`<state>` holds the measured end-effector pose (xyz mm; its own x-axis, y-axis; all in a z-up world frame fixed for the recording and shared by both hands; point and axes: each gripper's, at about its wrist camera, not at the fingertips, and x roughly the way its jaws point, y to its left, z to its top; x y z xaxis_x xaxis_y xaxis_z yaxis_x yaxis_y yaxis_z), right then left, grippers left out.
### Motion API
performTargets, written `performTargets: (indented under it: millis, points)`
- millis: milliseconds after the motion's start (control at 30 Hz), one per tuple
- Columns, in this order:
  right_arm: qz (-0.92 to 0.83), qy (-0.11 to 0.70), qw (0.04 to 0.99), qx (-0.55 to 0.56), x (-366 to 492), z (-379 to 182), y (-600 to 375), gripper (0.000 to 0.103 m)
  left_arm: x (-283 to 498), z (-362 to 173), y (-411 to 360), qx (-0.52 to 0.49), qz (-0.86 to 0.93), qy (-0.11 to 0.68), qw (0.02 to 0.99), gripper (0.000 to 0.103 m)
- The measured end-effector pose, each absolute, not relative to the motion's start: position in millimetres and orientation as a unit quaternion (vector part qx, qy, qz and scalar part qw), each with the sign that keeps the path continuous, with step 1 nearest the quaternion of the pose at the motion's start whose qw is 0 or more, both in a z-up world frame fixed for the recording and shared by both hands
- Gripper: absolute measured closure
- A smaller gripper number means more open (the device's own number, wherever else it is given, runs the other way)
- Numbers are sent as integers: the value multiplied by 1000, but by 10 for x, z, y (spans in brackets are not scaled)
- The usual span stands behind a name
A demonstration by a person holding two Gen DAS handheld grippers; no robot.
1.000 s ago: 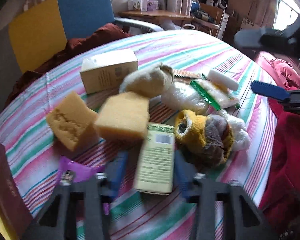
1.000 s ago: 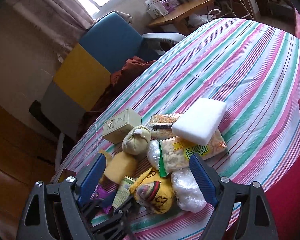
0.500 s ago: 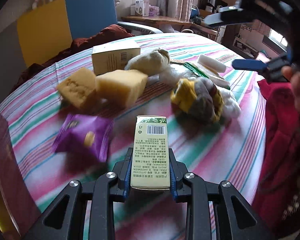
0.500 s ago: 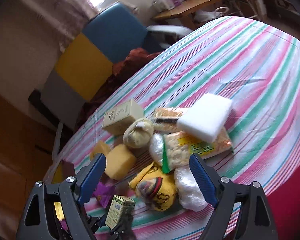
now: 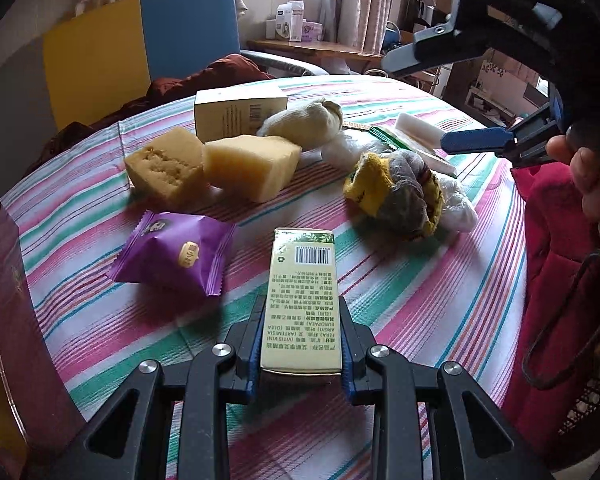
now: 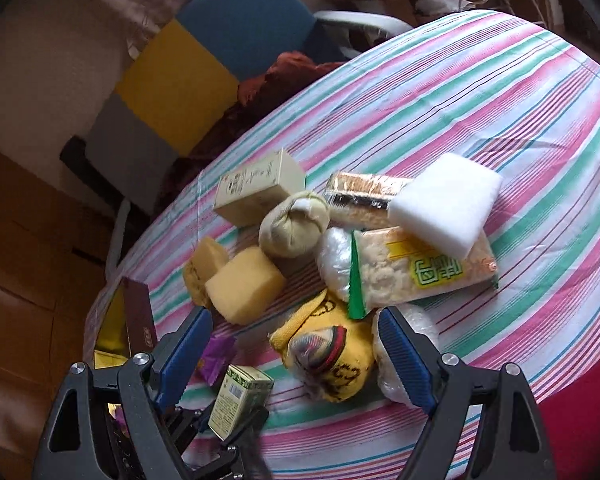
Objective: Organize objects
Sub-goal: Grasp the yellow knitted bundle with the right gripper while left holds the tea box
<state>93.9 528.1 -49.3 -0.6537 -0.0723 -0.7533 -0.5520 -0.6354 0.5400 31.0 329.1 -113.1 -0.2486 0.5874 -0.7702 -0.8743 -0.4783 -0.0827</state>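
My left gripper [image 5: 300, 344] is shut on a pale green carton [image 5: 302, 300] with a barcode, held near the table's front edge; the same carton [image 6: 240, 404] shows at the bottom of the right wrist view. My right gripper [image 6: 296, 354] stands open above a yellow rolled sock [image 6: 332, 364], nothing touching its pads; its blue fingers [image 5: 476, 140] hang at the upper right in the left wrist view. On the striped cloth lie two yellow sponges [image 5: 252, 162], a purple packet [image 5: 176, 252], a beige box [image 5: 240, 112], a cream sock ball [image 5: 304, 122] and a white sponge [image 6: 444, 204].
A snack bag [image 6: 420, 272] and clear plastic bundles [image 6: 334, 260] crowd the middle of the round table [image 6: 520, 92]. A dark red box [image 6: 140, 316] stands at the left edge. A blue and yellow chair [image 5: 148, 40] is behind. Red clothing [image 5: 556, 260] lies at the right.
My left gripper closed on the green carton and drew it back toward the table's front edge, uncovering the purple packet. The right gripper shifted slightly over the yellow sock.
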Motion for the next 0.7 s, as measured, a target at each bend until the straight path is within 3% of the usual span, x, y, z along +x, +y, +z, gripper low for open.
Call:
performTargets:
  millis: [700]
  points:
    - [778,345,154,-502,549,-737,5136,16,303,-1147,3238,-380,769,172,485,72]
